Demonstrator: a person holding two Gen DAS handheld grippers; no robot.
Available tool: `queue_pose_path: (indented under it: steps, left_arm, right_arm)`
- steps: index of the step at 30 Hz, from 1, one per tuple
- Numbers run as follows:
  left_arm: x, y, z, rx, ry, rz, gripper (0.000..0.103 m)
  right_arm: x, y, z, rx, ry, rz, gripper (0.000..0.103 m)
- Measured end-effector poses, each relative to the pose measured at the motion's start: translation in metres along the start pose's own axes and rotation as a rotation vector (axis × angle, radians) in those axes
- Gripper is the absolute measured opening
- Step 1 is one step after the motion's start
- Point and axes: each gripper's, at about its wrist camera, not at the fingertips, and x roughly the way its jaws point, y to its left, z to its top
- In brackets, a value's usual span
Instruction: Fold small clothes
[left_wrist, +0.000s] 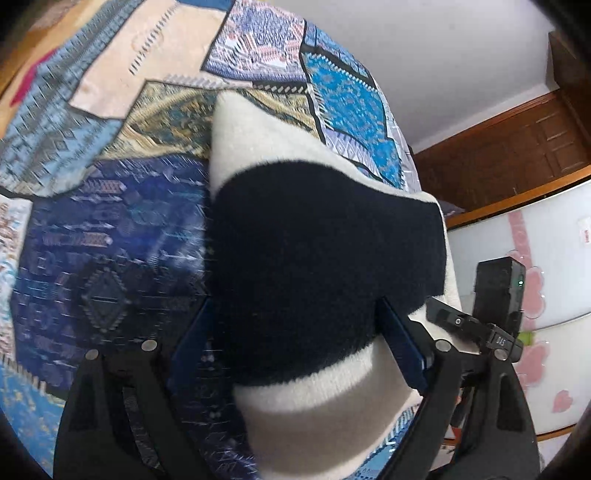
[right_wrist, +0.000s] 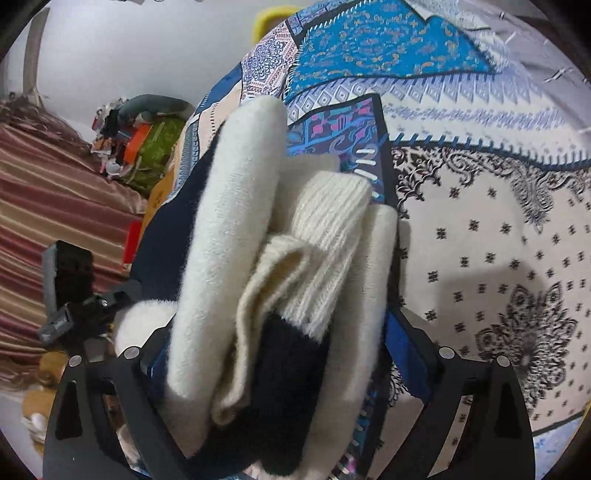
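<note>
Seen from the left wrist, far to the left of the garment: blue, cream and tan panels of a patchwork bedspread (left_wrist: 110, 206), blurred and covering the whole surface. Just left of the garment: one blue pad of the left gripper (left_wrist: 295, 343), angled along the fabric's edge. At centre: a fuzzy cream-and-navy knit garment (left_wrist: 321, 258), bunched into a thick mound, navy band across the middle, cream above and below, raised over the bedspread and pinched between the two blue pads, so the left gripper closed on it at a medium spread. Just right of the garment: the second blue pad pressed into the navy band, then part of the other gripper, black with a small green light. Further right of the garment: a white panel with pink flower shapes (left_wrist: 532, 295), and above it a brown wooden door (left_wrist: 517, 155). Seen from the right wrist, far left of the garment: a red-and-tan striped cloth (right_wrist: 55, 206), with a heap of colourful clutter (right_wrist: 140, 144) behind it. At centre: the same garment (right_wrist: 236, 229), folded over in several layers, cream plush outside, a ribbed cream cuff poking up, navy low down, filling the gap of the right gripper (right_wrist: 284, 354), which clamps the bundle from both sides. Right of the garment: bedspread (right_wrist: 498, 258) in white with black floral print, bright blue patches above.
</note>
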Motion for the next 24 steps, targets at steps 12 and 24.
queue_pose_path:
  steps: [12,24]
  left_arm:
    - [-0.002,-0.009,-0.003,-0.022,0.021,-0.1,0.082]
    - [-0.091,-0.026,-0.011,0.078,-0.119,-0.098,0.076]
  right_arm:
    - [-0.018,0.012,-0.004,-0.04,-0.024,0.047,0.055]
    - [-0.041,0.08,-0.004,-0.179,-0.081,0.07,0.049]
